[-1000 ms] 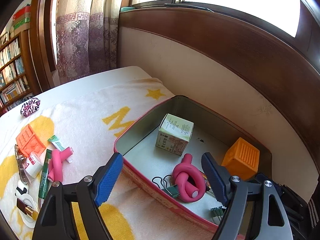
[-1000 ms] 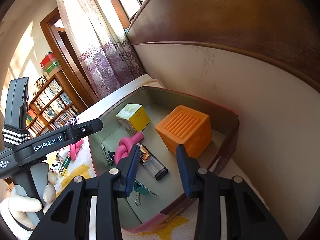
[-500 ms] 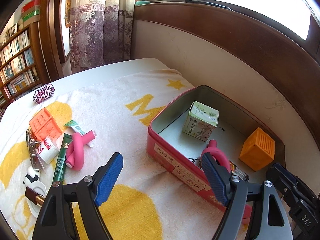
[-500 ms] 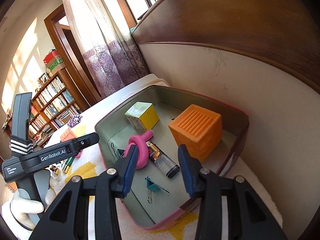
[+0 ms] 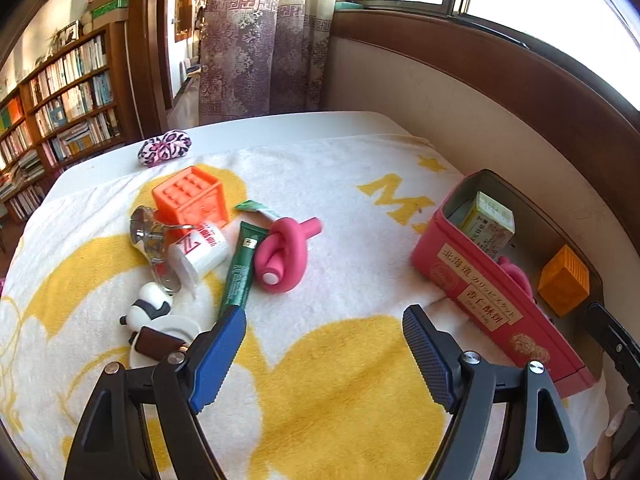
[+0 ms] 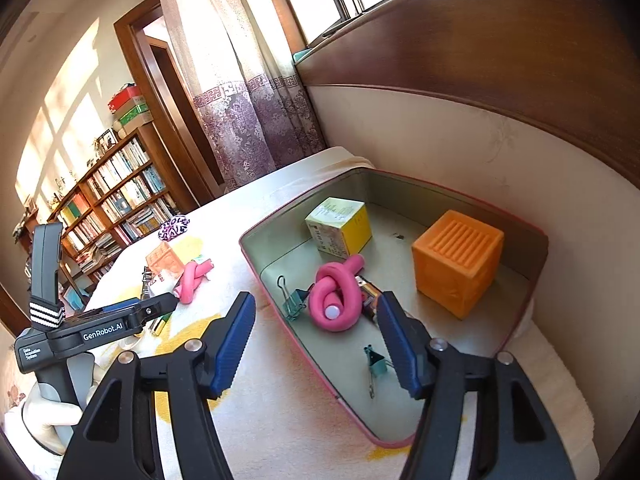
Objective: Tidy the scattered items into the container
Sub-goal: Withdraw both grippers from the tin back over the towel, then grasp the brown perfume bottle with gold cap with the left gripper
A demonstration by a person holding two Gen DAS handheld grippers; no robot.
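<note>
The left gripper hangs wide and empty over the towel, facing the scattered green tube and knotted pink roller, likely the next pick. The right gripper, jaws opening and empty, sits over the pink tin's near corner, apparently after a drop.

The tin is painted metal with a matt grey interior. Beside the tin, the towel is rough terry cloth. The orange cube inside the tin is ribbed, matt plastic.

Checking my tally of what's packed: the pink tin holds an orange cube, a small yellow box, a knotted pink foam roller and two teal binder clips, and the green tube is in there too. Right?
Not quite: the green tube still lies on the towel outside the pink tin, as the left wrist view shows. The orange cube, yellow box, knotted pink roller and two binder clips are in the tin.
</note>
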